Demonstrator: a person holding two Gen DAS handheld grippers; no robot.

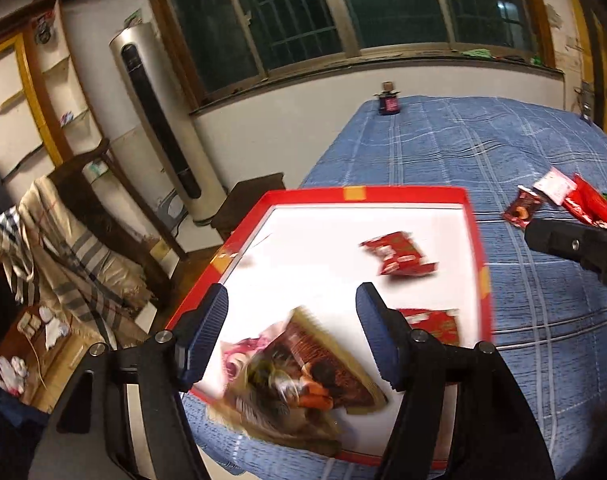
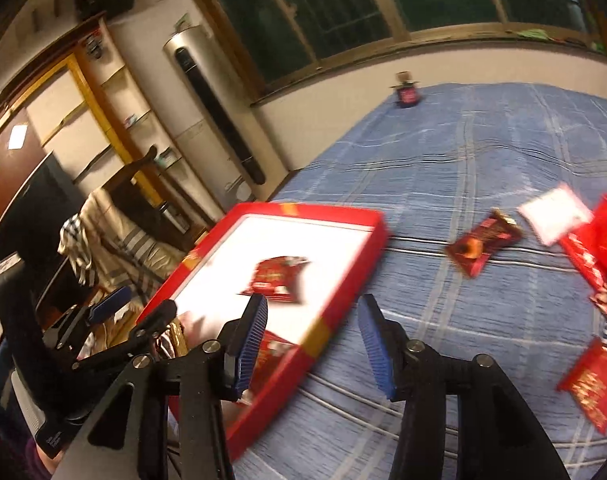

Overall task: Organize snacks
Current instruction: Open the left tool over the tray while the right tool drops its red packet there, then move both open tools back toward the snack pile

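Two hand-held claws — the left claw [image 1: 292, 336] and the right claw [image 2: 313, 346] — share one build: matte black angular arms, round silver screws at the pivots, and dark blue ribbed pads [image 1: 377, 344] lining each finger — the ridges running crosswise on the inner faces.

I see a red-rimmed tray [image 1: 403, 192] with a white floor. The bed cover [image 2: 483, 152] is blue with a pale check, and my pads [image 2: 373, 344] are blue.
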